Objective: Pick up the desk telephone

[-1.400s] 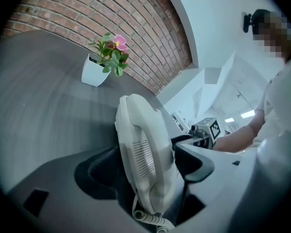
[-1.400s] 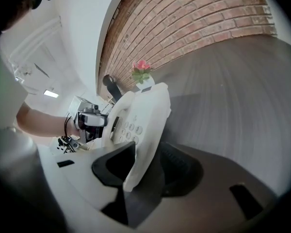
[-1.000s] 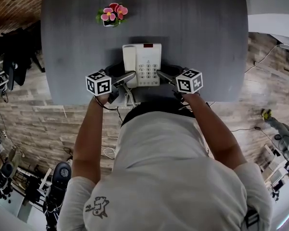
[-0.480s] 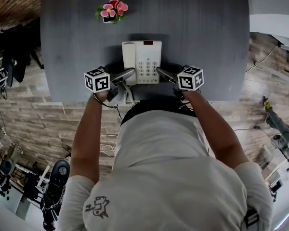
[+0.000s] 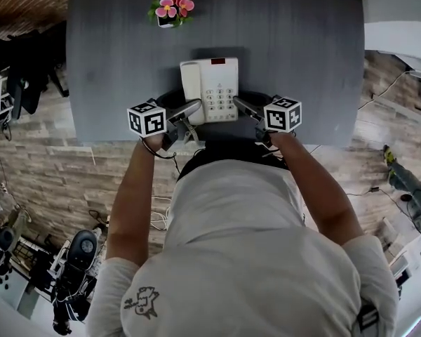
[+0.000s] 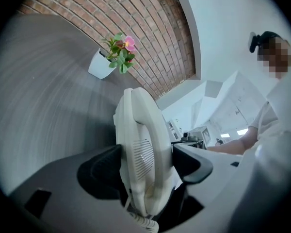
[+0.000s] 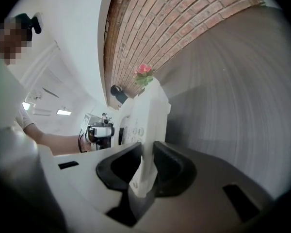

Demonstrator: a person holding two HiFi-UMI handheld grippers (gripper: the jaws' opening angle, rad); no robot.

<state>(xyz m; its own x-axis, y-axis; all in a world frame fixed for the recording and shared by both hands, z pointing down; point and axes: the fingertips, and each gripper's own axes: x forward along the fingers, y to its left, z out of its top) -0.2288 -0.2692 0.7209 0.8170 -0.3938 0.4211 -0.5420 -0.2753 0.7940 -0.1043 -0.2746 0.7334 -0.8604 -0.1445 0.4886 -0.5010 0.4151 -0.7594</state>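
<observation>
A white desk telephone (image 5: 214, 90) with its handset on the left lies flat on the grey table (image 5: 302, 48), close to the near edge. My left gripper (image 5: 189, 109) is at the phone's near left corner. In the left gripper view the handset (image 6: 143, 144) fills the gap of the left gripper (image 6: 145, 159), whose jaws are closing and touch both its sides. My right gripper (image 5: 242, 106) is at the near right corner. Its jaws are closing too, and in the right gripper view the right gripper (image 7: 146, 166) pinches the thin edge of the phone's base (image 7: 145, 125).
A small white pot of pink flowers (image 5: 170, 10) stands at the far side of the table, also in the left gripper view as the pot (image 6: 101, 64). The phone's coiled cord (image 5: 189, 133) hangs over the near table edge. Wooden floor and office clutter surround the table.
Both grippers have stayed at the phone's near corners while their jaws narrowed onto it. The phone rests in the same spot on the table; the head view has shifted slightly.
</observation>
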